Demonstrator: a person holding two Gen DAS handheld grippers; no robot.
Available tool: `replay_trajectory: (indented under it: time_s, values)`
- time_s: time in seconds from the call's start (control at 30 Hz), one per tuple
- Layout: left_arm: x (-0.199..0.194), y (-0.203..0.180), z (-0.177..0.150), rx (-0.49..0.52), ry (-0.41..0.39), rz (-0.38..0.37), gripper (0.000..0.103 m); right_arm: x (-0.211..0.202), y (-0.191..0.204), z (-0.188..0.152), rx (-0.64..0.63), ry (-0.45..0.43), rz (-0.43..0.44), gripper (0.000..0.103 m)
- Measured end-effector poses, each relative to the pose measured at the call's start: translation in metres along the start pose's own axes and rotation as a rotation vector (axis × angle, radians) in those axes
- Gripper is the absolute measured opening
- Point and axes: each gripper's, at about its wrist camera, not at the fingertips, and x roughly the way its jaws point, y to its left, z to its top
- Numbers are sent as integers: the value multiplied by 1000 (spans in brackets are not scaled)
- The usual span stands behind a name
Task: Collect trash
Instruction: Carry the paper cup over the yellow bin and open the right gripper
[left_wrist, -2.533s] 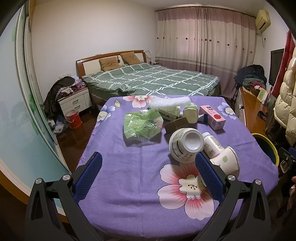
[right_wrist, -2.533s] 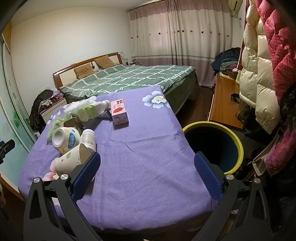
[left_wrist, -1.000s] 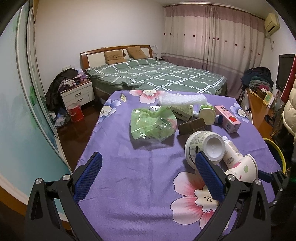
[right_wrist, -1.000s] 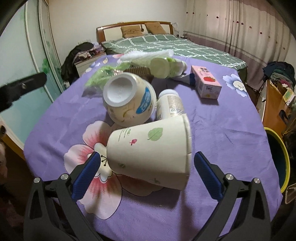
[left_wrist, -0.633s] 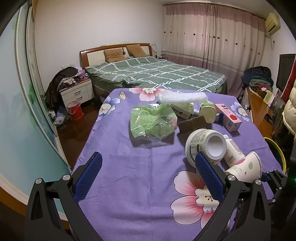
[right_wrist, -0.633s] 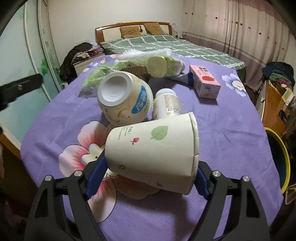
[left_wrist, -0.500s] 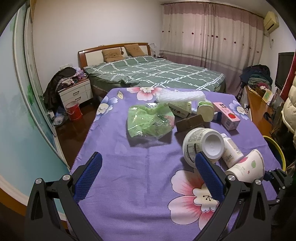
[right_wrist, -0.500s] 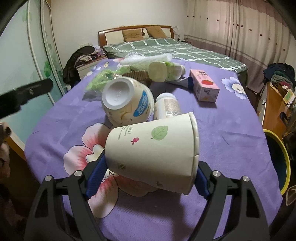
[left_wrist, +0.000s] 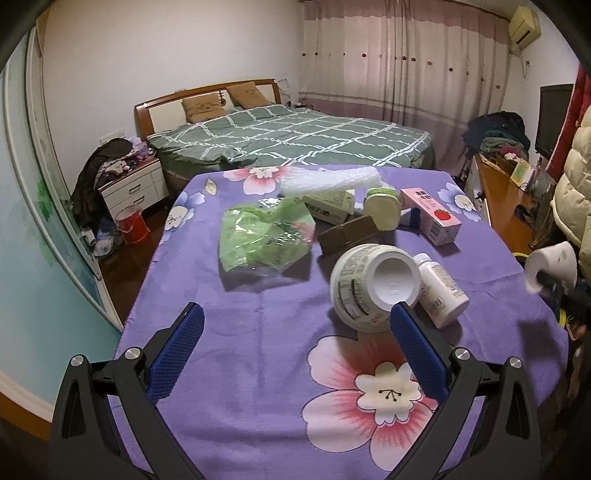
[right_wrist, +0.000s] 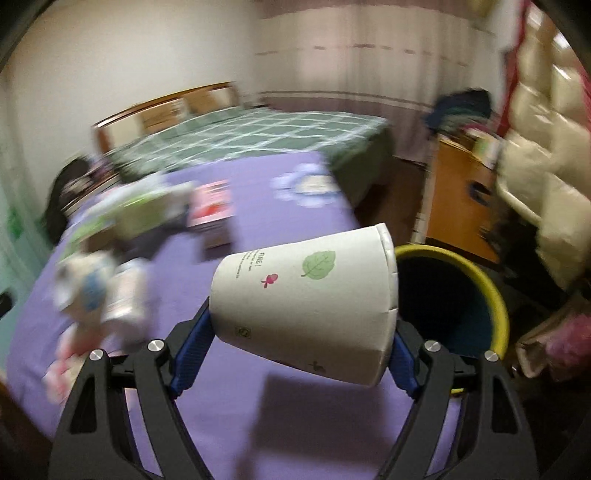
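My right gripper is shut on a white paper cup with a green leaf print, held on its side above the purple tablecloth, mouth toward the yellow-rimmed bin on the floor at the right. In the left wrist view the cup hangs off the table's right edge. My left gripper is open and empty over the near part of the table. Ahead of it lie a white tub, a small white bottle, a green plastic bag and a pink carton.
More trash lies at the table's far side: bubble wrap, a green-white box, a brown card piece, a round container. A bed stands behind; a wooden cabinet and hanging coats at the right.
My right gripper closed on the paper cup, lifted it off the table and swung it right toward the bin. The left gripper has hardly moved.
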Motion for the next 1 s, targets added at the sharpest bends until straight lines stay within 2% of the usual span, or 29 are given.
replay_trajectory:
  time_s: [0.17, 0.37, 0.47, 0.67, 0.8, 1.0]
  values:
    - [4, -14, 2, 28, 12, -11, 99, 41, -67, 11, 120, 51, -127, 77]
    - [12, -30, 4, 59, 30, -21, 99, 72, -116, 16, 232, 91, -198, 78]
    - [17, -38, 5, 71, 39, -29, 99, 81, -130, 18, 274, 102, -221, 86]
    - [32, -53, 3, 100, 69, -53, 99, 85, -125, 19, 290, 78, -231, 86]
    - [48, -59, 2, 110, 89, -73, 99, 75, -121, 22, 286, 20, -272, 86]
    - [66, -65, 8, 119, 76, -71, 99, 72, -121, 23, 290, 12, -294, 86]
